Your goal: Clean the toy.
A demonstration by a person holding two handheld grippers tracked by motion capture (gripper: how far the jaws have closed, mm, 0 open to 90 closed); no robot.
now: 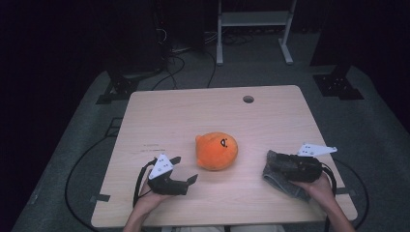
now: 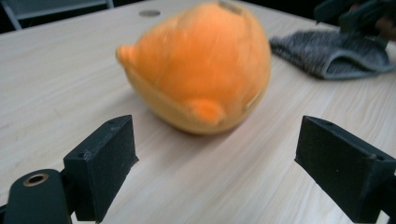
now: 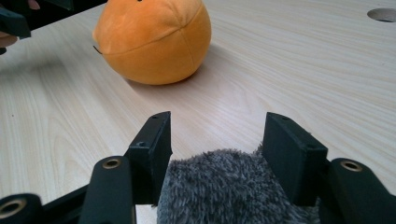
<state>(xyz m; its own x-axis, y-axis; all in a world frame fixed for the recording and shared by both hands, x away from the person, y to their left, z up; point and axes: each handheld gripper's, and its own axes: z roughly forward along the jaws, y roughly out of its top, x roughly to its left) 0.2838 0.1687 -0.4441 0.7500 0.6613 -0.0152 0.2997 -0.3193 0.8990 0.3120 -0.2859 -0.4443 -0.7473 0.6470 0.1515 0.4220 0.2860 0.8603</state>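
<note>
Between right tool [image 3: 217,140] pads, grey fabric [image 3: 224,186]

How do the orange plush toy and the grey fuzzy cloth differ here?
The orange plush toy is round and plump; the grey fuzzy cloth lies flat and crumpled. The toy sits free mid-table; the cloth lies between the right gripper jaws. Both are soft and rest on the table.

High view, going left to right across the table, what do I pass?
Left gripper → orange plush toy → grey fuzzy cloth, which sits between the right gripper's jaws.
</note>
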